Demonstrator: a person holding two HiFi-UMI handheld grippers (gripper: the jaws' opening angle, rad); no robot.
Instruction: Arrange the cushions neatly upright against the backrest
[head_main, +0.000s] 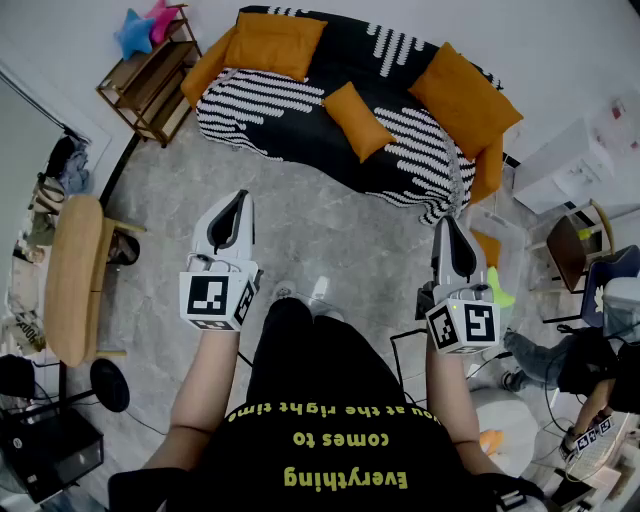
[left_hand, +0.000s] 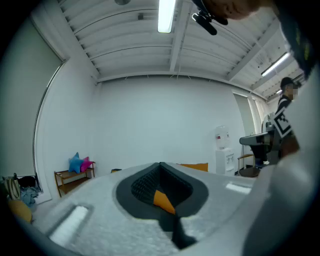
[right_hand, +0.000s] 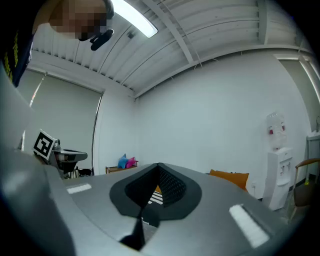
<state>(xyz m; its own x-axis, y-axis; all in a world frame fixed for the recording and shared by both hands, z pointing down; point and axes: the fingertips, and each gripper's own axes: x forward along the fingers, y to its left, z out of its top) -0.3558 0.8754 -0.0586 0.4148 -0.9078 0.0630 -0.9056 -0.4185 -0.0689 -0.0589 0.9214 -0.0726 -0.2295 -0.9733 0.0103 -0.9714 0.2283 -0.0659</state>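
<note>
Head view: you stand facing the striped sofa (head_main: 290, 110), both grippers held level over the grey floor (head_main: 330, 230), well short of it. Left gripper (head_main: 236, 200): jaws together, nothing between them. Right gripper (head_main: 449, 228): the same. Orange cushions: left cushion (head_main: 272, 45) against the backrest, small cushion (head_main: 358, 120) lying tilted on the seat mid-sofa, right cushion (head_main: 465, 88) large, at the far end. Orange shape (head_main: 488, 165) at the sofa's right end is possibly another cushion, partly hidden. Star-shaped toys (head_main: 148, 25) sit on the wooden shelf (head_main: 140, 85) at far left
</note>
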